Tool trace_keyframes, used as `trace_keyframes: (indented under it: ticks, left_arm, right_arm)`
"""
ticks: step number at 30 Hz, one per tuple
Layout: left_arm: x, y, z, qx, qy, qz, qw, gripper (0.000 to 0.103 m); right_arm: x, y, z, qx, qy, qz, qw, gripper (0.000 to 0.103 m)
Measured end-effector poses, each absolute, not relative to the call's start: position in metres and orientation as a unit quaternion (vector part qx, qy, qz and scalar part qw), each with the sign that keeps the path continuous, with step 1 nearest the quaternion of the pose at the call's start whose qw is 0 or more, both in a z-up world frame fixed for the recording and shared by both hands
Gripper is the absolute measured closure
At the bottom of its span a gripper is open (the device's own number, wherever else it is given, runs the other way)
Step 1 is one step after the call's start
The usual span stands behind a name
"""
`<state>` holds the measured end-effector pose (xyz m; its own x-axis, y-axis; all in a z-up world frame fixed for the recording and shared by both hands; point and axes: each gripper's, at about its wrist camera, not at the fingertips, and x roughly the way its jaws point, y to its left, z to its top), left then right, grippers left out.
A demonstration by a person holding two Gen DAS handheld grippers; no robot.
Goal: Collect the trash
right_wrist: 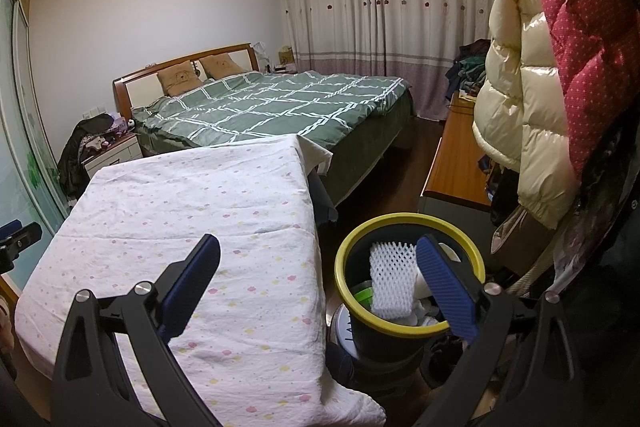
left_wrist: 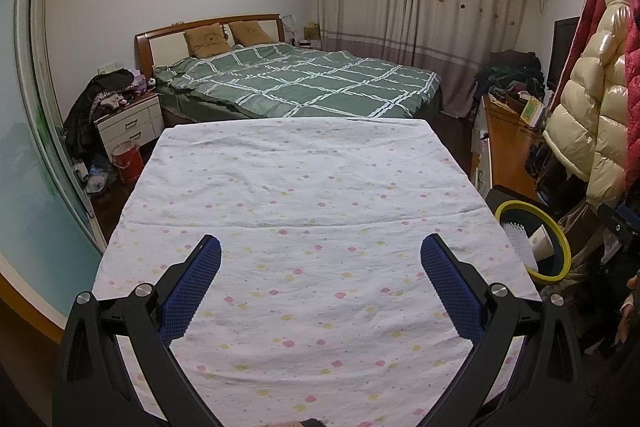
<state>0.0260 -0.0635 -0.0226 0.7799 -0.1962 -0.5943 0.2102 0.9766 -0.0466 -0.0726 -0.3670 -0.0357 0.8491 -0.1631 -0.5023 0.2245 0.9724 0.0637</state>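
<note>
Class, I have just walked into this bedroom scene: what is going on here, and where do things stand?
A person holds two handheld grippers over a table covered with a flowered cloth. The left gripper and the right gripper are both open and empty. No trash shows on the cloth. Beside the table stands a yellow-rimmed bin, which already holds a white foam net and other scraps. Judging by that, the collecting looks largely done.

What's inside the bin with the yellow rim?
In the bin there is a white foam net sleeve, a white paper cup, something green and crumpled white bits. Whatever lies deeper underneath is covered.
</note>
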Motion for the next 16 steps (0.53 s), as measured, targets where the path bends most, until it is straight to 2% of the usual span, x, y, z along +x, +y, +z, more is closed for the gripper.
trace_keyframes:
  ticks: [9,16]
  left_arm:
    - [0.022,-0.071,-0.017,0.024,0.286,-0.123,0.950,0.005]
    - [0.082,-0.054,-0.037,-0.005,0.346,-0.103,0.932,0.005]
  right_arm:
    - [-0.070,-0.368,-0.037,0.061,0.258,-0.099,0.959,0.009]
    - [-0.033,-0.357,-0.038,0.060,0.271,-0.081,0.957,0.006]
